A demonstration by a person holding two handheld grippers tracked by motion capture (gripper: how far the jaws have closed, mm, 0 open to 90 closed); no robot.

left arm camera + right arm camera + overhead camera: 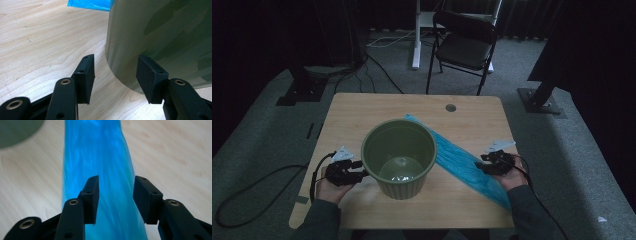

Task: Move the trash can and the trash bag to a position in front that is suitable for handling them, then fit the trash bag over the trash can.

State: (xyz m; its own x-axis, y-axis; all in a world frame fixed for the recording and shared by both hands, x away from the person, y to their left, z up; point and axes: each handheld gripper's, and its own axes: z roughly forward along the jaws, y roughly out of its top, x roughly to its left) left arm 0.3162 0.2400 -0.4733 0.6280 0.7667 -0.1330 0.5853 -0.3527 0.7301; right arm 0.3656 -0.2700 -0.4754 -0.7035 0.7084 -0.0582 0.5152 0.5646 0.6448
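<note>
An olive-green plastic bin stands upright in the middle of the wooden table, empty inside. A long blue plastic bag lies flat and slanted from behind the bin to the table's front right. My left gripper is at the bin's left side near its base. In the left gripper view this gripper is open, with the bin's wall just beyond its right jaw. My right gripper hovers over the bag; its jaws stand open above the blue plastic, gripping nothing.
A round cable hole sits near the table's far edge. Behind the table a black folding chair and a white stand leg rest on grey carpet. Cables trail on the floor at left. The bin's edge shows at upper left of the right gripper view.
</note>
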